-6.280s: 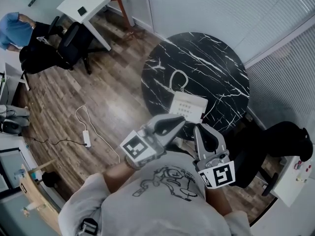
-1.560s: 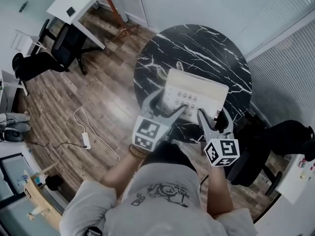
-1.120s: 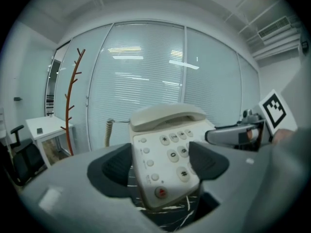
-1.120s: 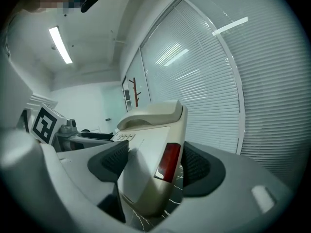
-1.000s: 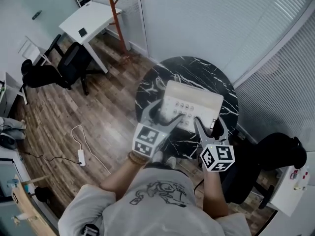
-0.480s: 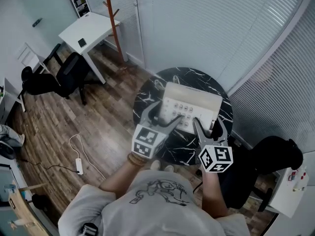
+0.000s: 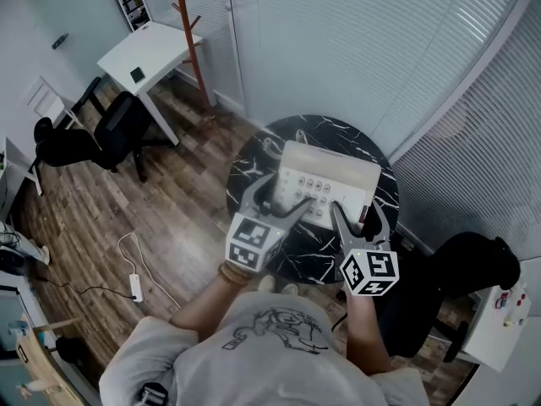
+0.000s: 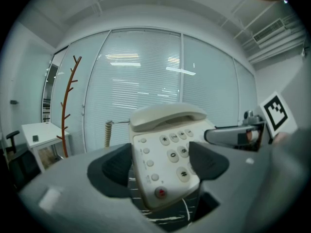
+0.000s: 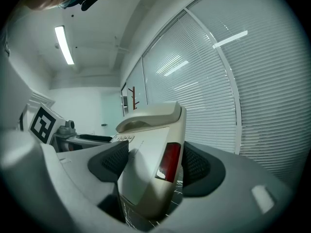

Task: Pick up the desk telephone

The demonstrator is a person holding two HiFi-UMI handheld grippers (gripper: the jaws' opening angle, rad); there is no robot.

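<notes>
Telephone (image 7: 331, 176): you hold it by its near edge, over the black marble table (image 7: 247, 169).
Left gripper (image 7: 286, 195): your jaws are clamped on the telephone's keypad corner.
Right gripper (image 7: 359, 215): your jaws are clamped on its right side.

Round black marble table (image 7: 338, 131)

Head view: high overhead, facing steeply down, far off. Left gripper view sits close at the phone's (image 7: 328, 180) 7 o'clock, right gripper view at 5 o'clock, both near-level. All three share the phone.
</notes>
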